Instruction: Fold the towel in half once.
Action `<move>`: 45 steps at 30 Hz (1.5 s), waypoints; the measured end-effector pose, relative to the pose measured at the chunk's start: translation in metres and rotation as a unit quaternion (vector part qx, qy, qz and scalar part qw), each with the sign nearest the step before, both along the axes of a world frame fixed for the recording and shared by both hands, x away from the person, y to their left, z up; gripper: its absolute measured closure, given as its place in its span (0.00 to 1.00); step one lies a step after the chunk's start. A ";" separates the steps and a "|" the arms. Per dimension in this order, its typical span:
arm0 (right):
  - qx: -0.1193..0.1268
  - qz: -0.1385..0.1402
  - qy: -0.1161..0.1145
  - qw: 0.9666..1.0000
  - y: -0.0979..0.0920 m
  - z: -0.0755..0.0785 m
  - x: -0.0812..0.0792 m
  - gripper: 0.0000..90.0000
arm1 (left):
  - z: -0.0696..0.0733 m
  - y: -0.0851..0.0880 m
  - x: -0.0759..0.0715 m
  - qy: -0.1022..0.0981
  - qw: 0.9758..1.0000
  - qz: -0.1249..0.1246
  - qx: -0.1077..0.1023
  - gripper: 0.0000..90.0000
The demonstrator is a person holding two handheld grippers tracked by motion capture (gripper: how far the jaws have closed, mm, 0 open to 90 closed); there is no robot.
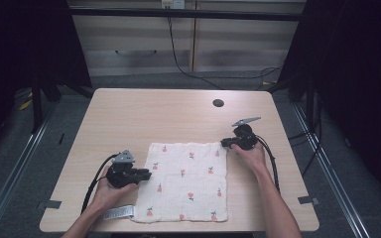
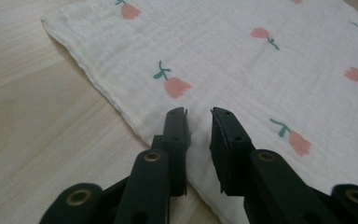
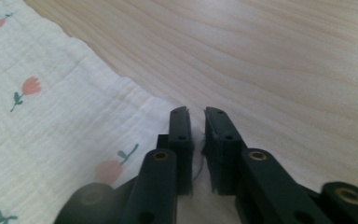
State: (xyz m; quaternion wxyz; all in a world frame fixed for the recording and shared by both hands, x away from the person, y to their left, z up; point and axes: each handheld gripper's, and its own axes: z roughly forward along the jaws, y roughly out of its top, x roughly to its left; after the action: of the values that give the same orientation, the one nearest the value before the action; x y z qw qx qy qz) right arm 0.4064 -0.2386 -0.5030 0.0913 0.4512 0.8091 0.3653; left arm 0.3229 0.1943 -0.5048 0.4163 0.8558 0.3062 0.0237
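- Cloth [image 1: 187, 181] lies flat at our near tabletop [image 1: 144, 114] edge, tulip print up.
- Our left hand-held gripper [image 1: 146, 174] rests on its left edge, jaws narrow, a slim gap showing.
- Our right hand-held gripper [image 1: 225, 143] sits at the far right corner, jaws nearly closed, cloth edge pinched between them.

light wooden table [image 1: 129, 114] on grey floor [image 1: 10, 163], dark curtains [image 1: 362, 74] either side.
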 end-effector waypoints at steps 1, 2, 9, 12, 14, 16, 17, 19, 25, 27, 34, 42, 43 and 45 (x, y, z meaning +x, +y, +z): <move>0.001 -0.002 -0.001 1.000 0.000 0.001 -0.001 0.97 | 0.000 0.000 0.000 0.001 1.000 0.001 0.000 0.82; 0.005 -0.002 0.000 1.000 0.000 0.001 -0.002 0.98 | 0.002 0.001 0.001 0.000 1.000 0.001 0.000 0.81; 0.022 -0.004 -0.013 1.000 -0.003 0.007 -0.005 0.99 | 0.021 0.014 0.008 -0.017 0.999 0.020 -0.022 0.74; 0.027 -0.002 -0.017 0.999 -0.003 0.009 -0.007 0.99 | 0.024 0.018 0.017 -0.014 0.999 0.037 -0.030 0.74; 0.027 -0.002 -0.017 0.999 -0.003 0.009 -0.008 0.99 | 0.026 0.016 0.024 -0.014 0.999 0.040 -0.032 0.73; 0.029 -0.001 -0.016 0.999 -0.002 0.008 -0.008 0.99 | 0.029 0.013 0.033 -0.022 0.998 0.047 -0.028 0.73; 0.031 0.000 -0.018 0.999 -0.001 0.008 -0.008 0.99 | 0.029 0.013 0.037 -0.017 0.998 0.047 -0.033 0.73; 0.032 0.004 -0.020 0.999 -0.001 0.009 -0.009 0.99 | 0.028 0.011 0.047 -0.018 0.998 0.055 -0.033 0.73; 0.042 0.002 -0.021 0.999 -0.001 0.010 -0.012 0.99 | 0.029 0.004 0.073 -0.005 0.998 0.056 -0.038 0.66; 0.046 0.003 -0.023 0.999 -0.001 0.010 -0.014 0.99 | 0.028 0.000 0.080 0.000 0.998 0.053 -0.031 0.66; 0.048 0.008 -0.031 0.998 -0.001 0.017 -0.017 0.99 | 0.016 -0.010 0.095 0.010 0.998 0.060 -0.017 0.68; 0.047 0.009 -0.028 0.998 -0.002 0.015 -0.019 0.99 | -0.002 -0.012 0.105 0.024 0.997 0.074 -0.010 0.72; 0.045 0.009 -0.028 0.999 -0.002 0.015 -0.019 0.99 | -0.002 -0.013 0.105 0.023 0.997 0.072 -0.011 0.72; 0.045 0.008 -0.029 0.999 -0.003 0.015 -0.019 0.99 | -0.002 -0.014 0.105 0.014 0.997 0.075 -0.004 0.74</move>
State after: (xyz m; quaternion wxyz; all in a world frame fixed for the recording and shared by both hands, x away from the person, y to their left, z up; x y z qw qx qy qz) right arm 0.3875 -0.2415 -0.4885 0.0913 0.4380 0.7922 0.4150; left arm 0.4281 0.1799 -0.5072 0.4121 0.8292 0.3754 0.0414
